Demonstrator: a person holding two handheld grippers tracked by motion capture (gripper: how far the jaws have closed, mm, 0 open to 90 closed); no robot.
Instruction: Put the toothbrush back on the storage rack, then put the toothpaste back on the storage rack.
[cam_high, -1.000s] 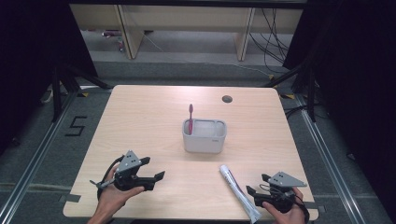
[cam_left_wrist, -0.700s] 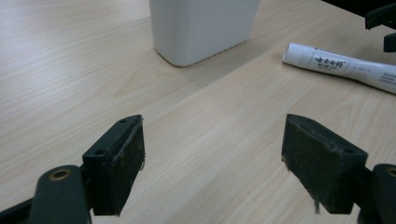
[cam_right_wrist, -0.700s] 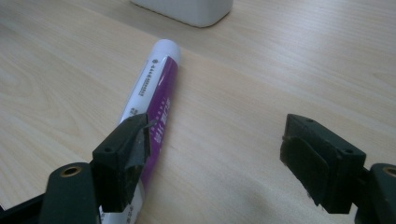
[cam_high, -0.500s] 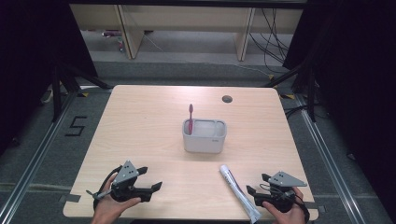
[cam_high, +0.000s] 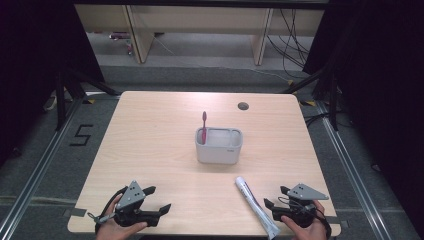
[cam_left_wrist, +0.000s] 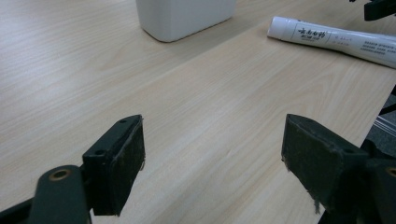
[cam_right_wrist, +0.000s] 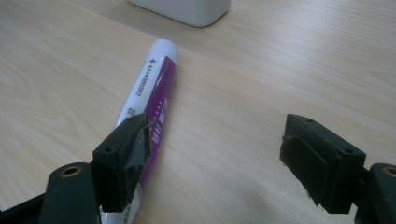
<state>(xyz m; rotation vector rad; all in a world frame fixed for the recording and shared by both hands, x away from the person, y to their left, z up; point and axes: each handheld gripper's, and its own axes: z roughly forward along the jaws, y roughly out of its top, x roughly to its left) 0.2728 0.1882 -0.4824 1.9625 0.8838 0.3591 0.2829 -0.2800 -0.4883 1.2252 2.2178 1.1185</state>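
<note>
A white holder box (cam_high: 219, 145) stands in the middle of the wooden table (cam_high: 150, 130) with a red toothbrush (cam_high: 204, 125) upright in its left end. A white and purple toothpaste tube (cam_high: 256, 205) lies flat near the front edge, right of centre. My right gripper (cam_high: 276, 198) rests just right of the tube, open, with the tube (cam_right_wrist: 148, 98) passing under its left jaw. My left gripper (cam_high: 156, 198) sits at the front left, open and holding nothing; the box (cam_left_wrist: 184, 16) and the tube (cam_left_wrist: 336, 39) lie far ahead of it.
A small dark round hole (cam_high: 243, 106) sits in the table near its far right edge. Beyond the table are a dark floor, cables and a pale shelf unit (cam_high: 200, 30). A "5" mark (cam_high: 82, 135) is on the floor at left.
My left gripper has drawn back toward the front edge of the table and turned slightly. The right gripper and the tube have stayed put.
</note>
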